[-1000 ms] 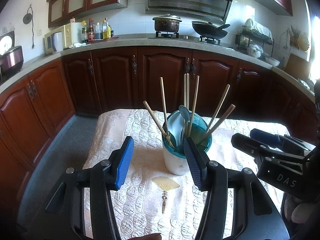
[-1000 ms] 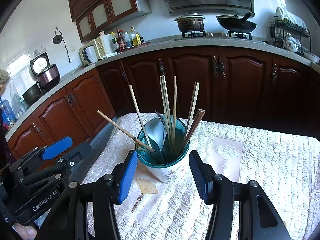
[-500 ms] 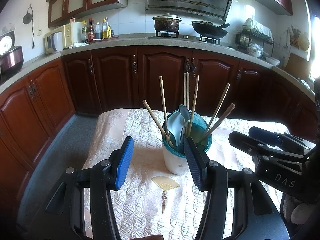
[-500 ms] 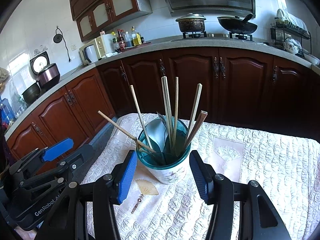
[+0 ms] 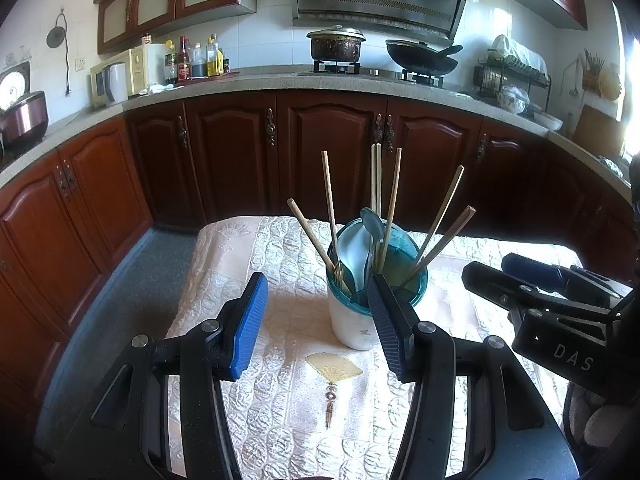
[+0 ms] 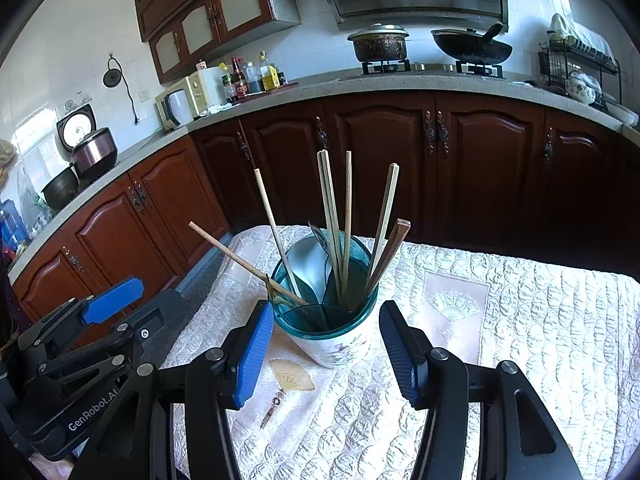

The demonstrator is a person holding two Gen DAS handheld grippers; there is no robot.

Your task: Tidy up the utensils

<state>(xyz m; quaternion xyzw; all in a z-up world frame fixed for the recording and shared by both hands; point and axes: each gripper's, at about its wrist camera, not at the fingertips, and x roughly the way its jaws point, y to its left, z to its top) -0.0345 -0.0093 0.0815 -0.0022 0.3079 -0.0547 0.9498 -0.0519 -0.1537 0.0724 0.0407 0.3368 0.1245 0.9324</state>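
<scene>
A white utensil holder with a teal rim (image 5: 356, 324) (image 6: 340, 344) stands on the quilted table cloth (image 5: 280, 264). It holds several wooden chopsticks (image 5: 390, 204) (image 6: 347, 216), a metal spoon (image 5: 371, 224) and a fork (image 5: 340, 270). My left gripper (image 5: 316, 320) is open and empty, its right finger just in front of the holder's rim. My right gripper (image 6: 326, 344) is open and empty, its fingers on either side of the holder, close in front of it. Each gripper shows in the other's view: the right one (image 5: 536, 292) and the left one (image 6: 120, 312).
A fan-shaped print (image 5: 334, 368) marks the cloth in front of the holder. Dark wooden cabinets (image 5: 328, 148) and a counter with a pot (image 5: 336, 44), wok and microwave (image 5: 120, 76) curve behind the table. Floor lies to the left (image 5: 132, 280).
The right gripper has edged slightly forward toward the holder. The left gripper and the utensils have stayed where they were.
</scene>
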